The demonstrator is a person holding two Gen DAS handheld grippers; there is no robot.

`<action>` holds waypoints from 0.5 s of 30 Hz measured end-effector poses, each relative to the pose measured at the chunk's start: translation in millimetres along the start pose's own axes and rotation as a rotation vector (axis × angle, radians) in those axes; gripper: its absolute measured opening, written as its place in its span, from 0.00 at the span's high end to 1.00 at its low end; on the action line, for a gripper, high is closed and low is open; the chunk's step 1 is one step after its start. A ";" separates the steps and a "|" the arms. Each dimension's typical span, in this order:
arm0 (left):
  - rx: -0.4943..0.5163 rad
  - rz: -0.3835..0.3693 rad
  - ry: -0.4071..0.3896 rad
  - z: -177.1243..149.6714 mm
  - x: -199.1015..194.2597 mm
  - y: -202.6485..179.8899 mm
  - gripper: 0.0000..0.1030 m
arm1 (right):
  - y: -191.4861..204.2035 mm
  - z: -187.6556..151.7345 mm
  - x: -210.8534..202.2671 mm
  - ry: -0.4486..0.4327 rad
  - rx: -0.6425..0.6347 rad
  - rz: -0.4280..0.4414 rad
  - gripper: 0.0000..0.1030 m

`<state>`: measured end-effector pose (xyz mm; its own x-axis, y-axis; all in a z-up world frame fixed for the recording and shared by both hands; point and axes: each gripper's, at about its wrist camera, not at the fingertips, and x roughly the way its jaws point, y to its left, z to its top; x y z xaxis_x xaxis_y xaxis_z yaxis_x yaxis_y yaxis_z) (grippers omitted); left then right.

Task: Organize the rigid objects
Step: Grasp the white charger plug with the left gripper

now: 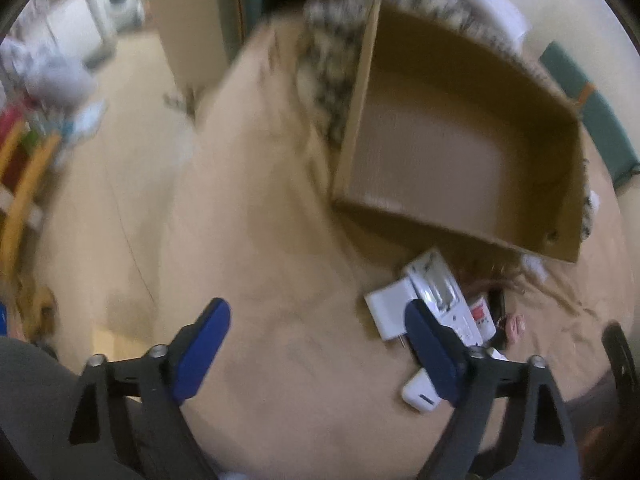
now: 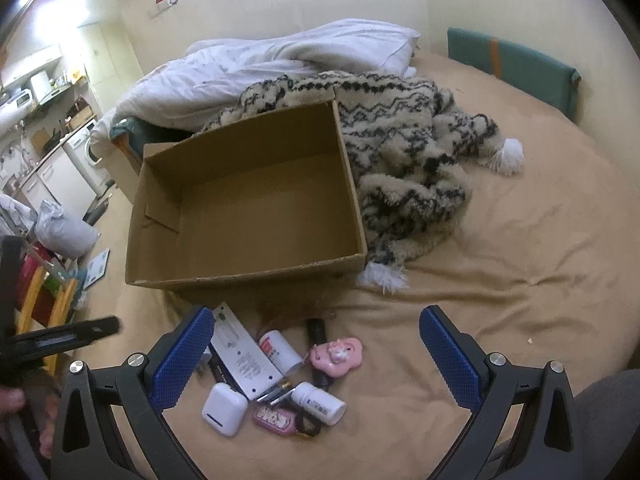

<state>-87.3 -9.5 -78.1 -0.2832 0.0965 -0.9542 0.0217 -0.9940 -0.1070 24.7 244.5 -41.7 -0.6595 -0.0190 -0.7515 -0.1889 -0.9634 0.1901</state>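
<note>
Open brown cardboard box (image 2: 256,200) on the tan bedsheet (image 2: 520,280), empty inside, with a cream-and-black knitted blanket (image 2: 400,152) touching its right wall. Just near of the box's near wall, a loose cluster of small rigid items:

- long white rectangular device (image 2: 244,356), long axis running near-right to far-left
- white rounded earbud case (image 2: 224,409) at the near-left of the pile
- white cylindrical bottle with a red label (image 2: 280,351), lying on its side
- second white pill bottle (image 2: 319,403), also lying down, nearer
- pink flower-shaped compact (image 2: 337,356) on the right of the pile
- pink lettered tag (image 2: 274,417) at the near edge
- dark cylindrical tube (image 2: 316,330) just far of the compact

Nothing yet in the box.

Right gripper (image 2: 316,344) spread wide, holding nothing, hovering over the pile with most items framed between its blue pads (image 2: 184,360). Left gripper (image 1: 318,336) likewise spread and empty, aimed left of the pile; in the blurred left wrist view, the white device (image 1: 440,292) and earbud case (image 1: 420,394) lie by its right finger rather than between the two.

Judged from this: right gripper nearer and better centred for a first pick, with the box straight beyond, far of the pile. Long device lying skew to the finger gap, so probably a wrist turn needed to close across its narrow width.
</note>
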 end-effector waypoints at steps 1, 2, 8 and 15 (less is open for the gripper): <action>-0.024 -0.019 0.028 1.1 9.0 -0.7 0.20 | -0.6 -0.2 1.0 0.002 0.000 0.000 0.00; -0.058 -0.037 0.054 1.7 18.4 -0.9 0.20 | -0.6 -0.9 1.7 0.006 0.003 0.002 0.00; -0.203 -0.114 0.196 -5.9 70.5 -11.2 0.33 | -3.4 -1.8 6.5 0.040 0.022 0.022 0.00; -0.220 -0.135 0.240 -16.1 95.6 -26.5 0.41 | -12.0 -3.6 16.0 0.096 0.067 0.026 0.00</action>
<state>-99.5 26.8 -170.9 -0.0652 0.2613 -0.9630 0.2131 -0.9392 -0.2693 19.0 254.8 -58.2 -0.5927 -0.0720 -0.8022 -0.2229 -0.9424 0.2492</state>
